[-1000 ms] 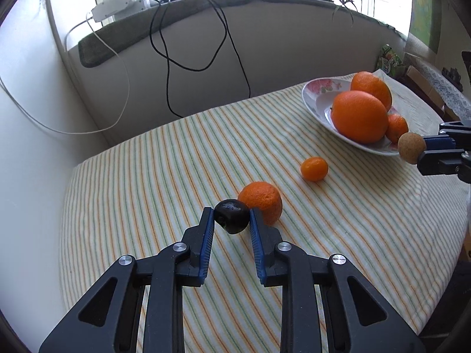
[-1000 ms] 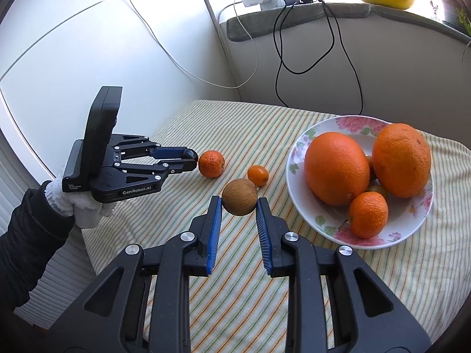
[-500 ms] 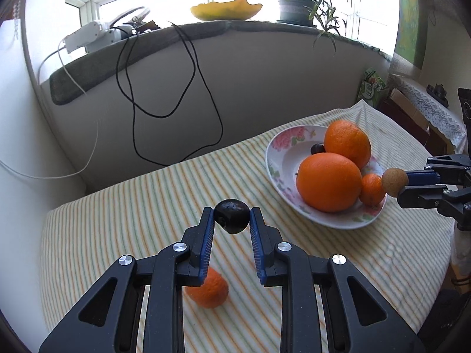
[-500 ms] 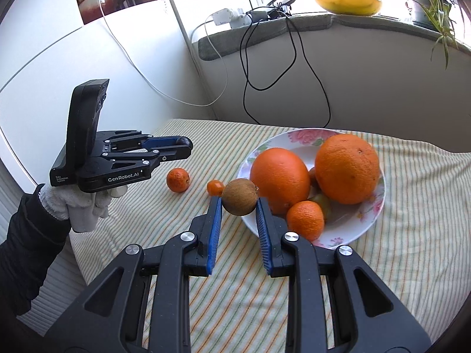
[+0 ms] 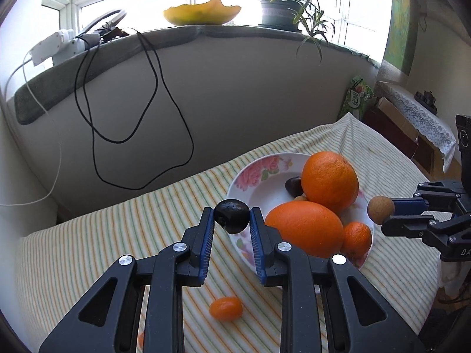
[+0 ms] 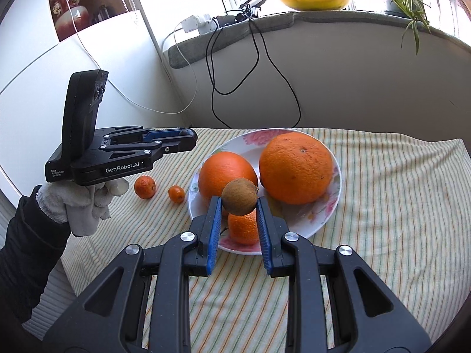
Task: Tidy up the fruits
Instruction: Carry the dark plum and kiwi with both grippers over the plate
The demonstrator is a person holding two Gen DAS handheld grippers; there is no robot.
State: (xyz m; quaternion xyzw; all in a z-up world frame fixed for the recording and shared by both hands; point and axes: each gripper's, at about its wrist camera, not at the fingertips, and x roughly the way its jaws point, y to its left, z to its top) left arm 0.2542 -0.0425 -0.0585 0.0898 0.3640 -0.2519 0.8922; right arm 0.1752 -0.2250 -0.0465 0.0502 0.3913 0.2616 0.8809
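A dark round fruit (image 5: 231,216) is pinched between the blue pads of the left tool (image 5: 231,220), held above the near-left rim of the flowered plate (image 5: 256,173). A brown round fruit (image 6: 239,196) is clamped in the right tool (image 6: 239,206), raised over the plate's near edge. On the plate, a tangerine (image 6: 243,228) is seen nearest, two large oranges (image 6: 295,168) behind. Left of the plate, a kumquat (image 6: 176,194) and a small mandarin (image 6: 144,187) are left lying on the striped cloth (image 6: 397,191).
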